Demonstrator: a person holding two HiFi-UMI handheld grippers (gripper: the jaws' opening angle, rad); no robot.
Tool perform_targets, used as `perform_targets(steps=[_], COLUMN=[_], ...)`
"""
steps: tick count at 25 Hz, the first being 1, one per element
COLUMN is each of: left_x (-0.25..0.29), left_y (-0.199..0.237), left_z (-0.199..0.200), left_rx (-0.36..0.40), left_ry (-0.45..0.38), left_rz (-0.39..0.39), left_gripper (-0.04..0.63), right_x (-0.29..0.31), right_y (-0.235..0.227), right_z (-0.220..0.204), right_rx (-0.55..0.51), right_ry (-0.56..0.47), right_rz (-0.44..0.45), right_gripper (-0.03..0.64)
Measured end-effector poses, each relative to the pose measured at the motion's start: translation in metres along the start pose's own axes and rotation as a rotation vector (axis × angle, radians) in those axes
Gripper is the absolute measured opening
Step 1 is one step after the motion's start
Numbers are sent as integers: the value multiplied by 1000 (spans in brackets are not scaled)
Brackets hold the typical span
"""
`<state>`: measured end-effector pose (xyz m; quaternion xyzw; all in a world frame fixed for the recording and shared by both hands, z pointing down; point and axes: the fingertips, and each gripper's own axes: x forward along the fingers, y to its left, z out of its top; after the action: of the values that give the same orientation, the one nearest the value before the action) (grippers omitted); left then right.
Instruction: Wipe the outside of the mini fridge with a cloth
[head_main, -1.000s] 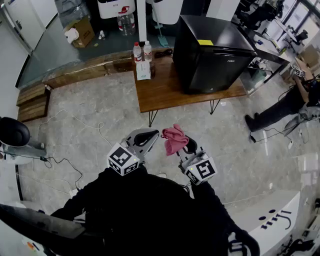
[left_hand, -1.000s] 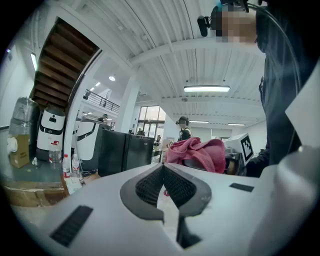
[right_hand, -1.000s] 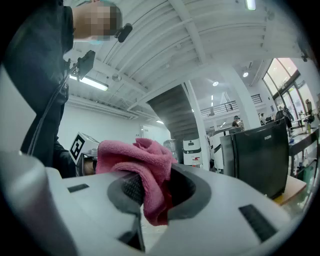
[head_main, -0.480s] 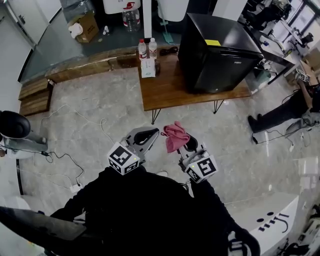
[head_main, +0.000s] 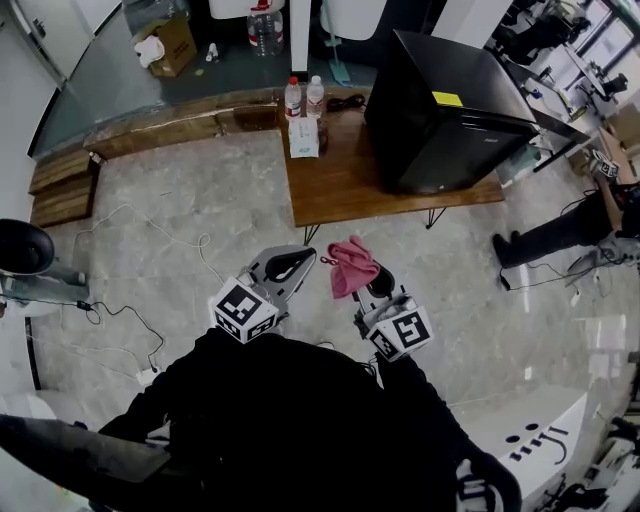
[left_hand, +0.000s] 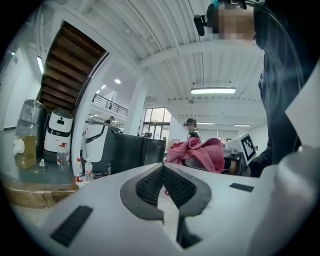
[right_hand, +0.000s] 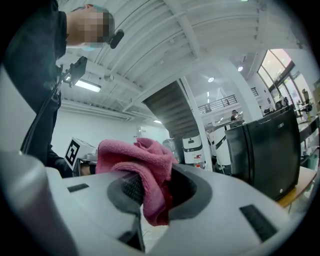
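Note:
The black mini fridge stands on a low wooden table ahead of me, some way off; it also shows as a dark box at the right of the right gripper view. My right gripper is shut on a pink cloth, which bunches up over its jaws. The same cloth appears to the right in the left gripper view. Beside it, my left gripper is shut with nothing in it, pads pressed together. Both grippers hang over the floor, short of the table.
Two water bottles and a white box stand at the table's left end. A cable trails across the marble floor at left. A person's legs stretch out at the right. A white robot base sits at lower right.
The view has crept forward toward the table and fridge. Both grippers keep their hold and stay side by side, the left drifting slightly left.

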<state>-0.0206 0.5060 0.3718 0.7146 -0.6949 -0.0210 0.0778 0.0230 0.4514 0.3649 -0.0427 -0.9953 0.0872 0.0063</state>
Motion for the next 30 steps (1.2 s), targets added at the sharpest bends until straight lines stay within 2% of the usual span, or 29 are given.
perform_targets(steps=[5, 19, 25, 30], left_x=[-11, -29, -15, 14], left_y=[46, 168, 189, 202], left_z=[9, 22, 20, 15], left_rx=[3, -2, -20, -33], left_ry=[-13, -21, -18, -12], left_rz=[-11, -103, -133, -146], left_gripper=[7, 6, 6, 6], right_x=[46, 165, 184, 196], right_y=[10, 16, 5, -30], right_z=[4, -1, -5, -8], right_rx=[-3, -10, -11, 2], right_ry=[-1, 9, 37, 29], right_rz=[-3, -90, -100, -119], right_gripper=[87, 87, 87, 86])
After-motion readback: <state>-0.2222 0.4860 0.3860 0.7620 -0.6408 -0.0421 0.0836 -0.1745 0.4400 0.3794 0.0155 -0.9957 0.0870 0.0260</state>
